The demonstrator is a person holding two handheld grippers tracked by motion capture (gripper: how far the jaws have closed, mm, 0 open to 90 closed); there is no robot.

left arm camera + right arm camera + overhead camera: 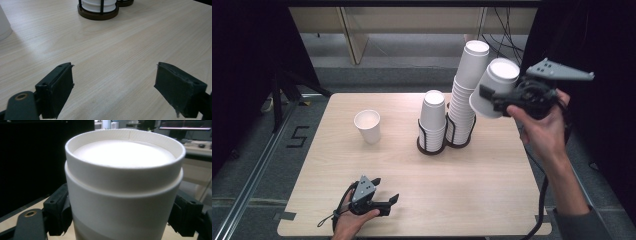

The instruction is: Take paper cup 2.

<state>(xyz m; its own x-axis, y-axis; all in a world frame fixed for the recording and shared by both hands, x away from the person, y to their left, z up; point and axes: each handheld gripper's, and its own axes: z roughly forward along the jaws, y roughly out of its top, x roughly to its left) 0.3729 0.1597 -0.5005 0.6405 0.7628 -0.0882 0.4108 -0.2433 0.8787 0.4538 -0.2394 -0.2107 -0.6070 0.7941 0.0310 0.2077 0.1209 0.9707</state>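
- Paper cup (492,90), white and upside down, is held in the air at the right side of the table (492,200), tilted so its base faces up and toward the camera.
- The right gripper (492,97) has its black jaws pressed on the cup's two sides; in the right gripper view the cup (125,192) stands between the two pads (58,212).
- The right hand (542,127) is raised, forearm slanting up from the lower right corner, wrist bent so the gripper points left toward the tall stack of cups (467,95).
- The held cup sits just beside the upper part of that tall stack; whether they touch, I cannot tell.
- A shorter stack (432,120) stands in a dark wire holder (432,145) just left of the tall one.
- A single upright cup (367,126) stands well apart on the left.
- The left hand (349,220) rests at the table's near edge, its left gripper (389,202) lying low and pointing right, jaws apart with only bare wood between them.
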